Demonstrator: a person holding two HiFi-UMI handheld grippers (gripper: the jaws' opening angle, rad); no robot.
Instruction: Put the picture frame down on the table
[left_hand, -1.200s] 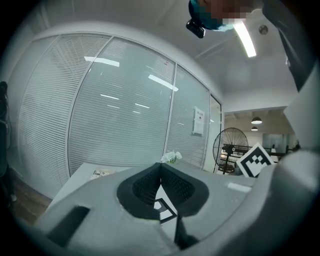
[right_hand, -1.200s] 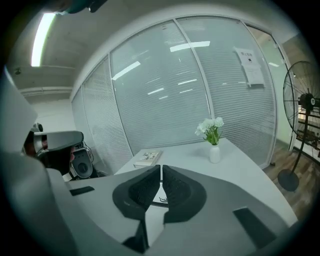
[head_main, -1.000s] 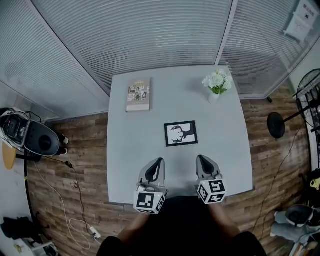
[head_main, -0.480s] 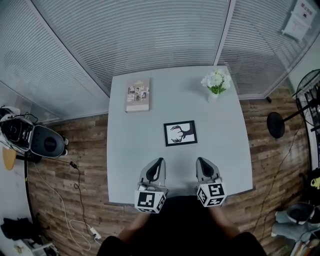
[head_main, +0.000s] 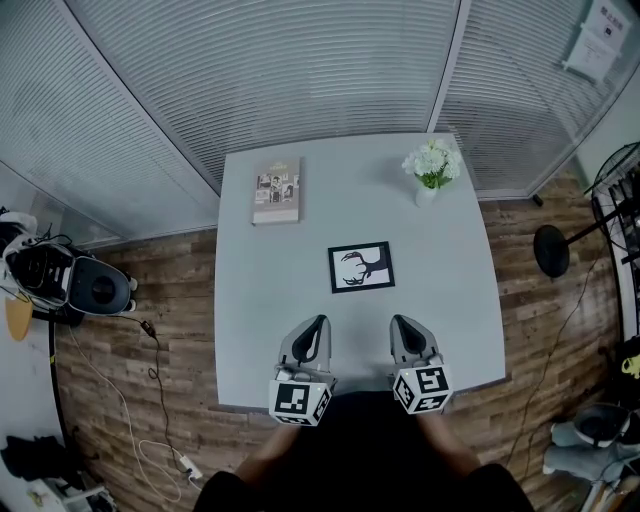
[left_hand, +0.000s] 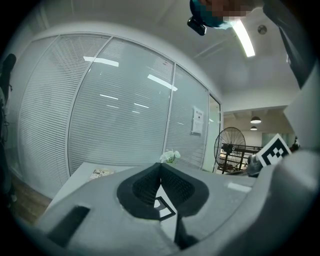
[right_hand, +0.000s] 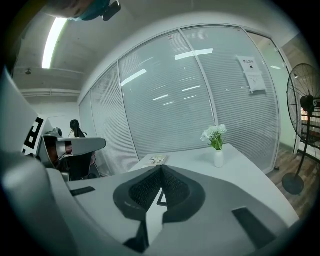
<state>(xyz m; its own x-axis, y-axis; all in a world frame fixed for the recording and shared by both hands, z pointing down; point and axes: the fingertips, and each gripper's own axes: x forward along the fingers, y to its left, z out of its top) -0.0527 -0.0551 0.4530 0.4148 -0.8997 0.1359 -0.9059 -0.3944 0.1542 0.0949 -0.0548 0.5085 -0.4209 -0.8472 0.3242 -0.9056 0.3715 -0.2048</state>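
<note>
The left tool (head_main: 318, 325) has its jaws closed tip to tip with nothing gripped; the left gripper view shows only a slot below the meeting tips. The right tool (head_main: 402, 322) is the same, jaws together and empty. Both hover side by side over the near edge of the surface (head_main: 270, 290), pointing away from the person.

Just beyond them, near the middle, the picture frame (head_main: 361, 267) lies flat, black-edged with a dark antler drawing, apart from both tools. At the far left lies a booklet (head_main: 277, 189); at the far right corner stands a small vase of white flowers (head_main: 432, 168).

The surface is pale grey and square, set in a corner of glass walls with blinds (head_main: 270, 70). Around it is a wood floor (head_main: 130, 370), with a cable (head_main: 150, 390) on the left and a standing fan (head_main: 620, 190) on the right.
</note>
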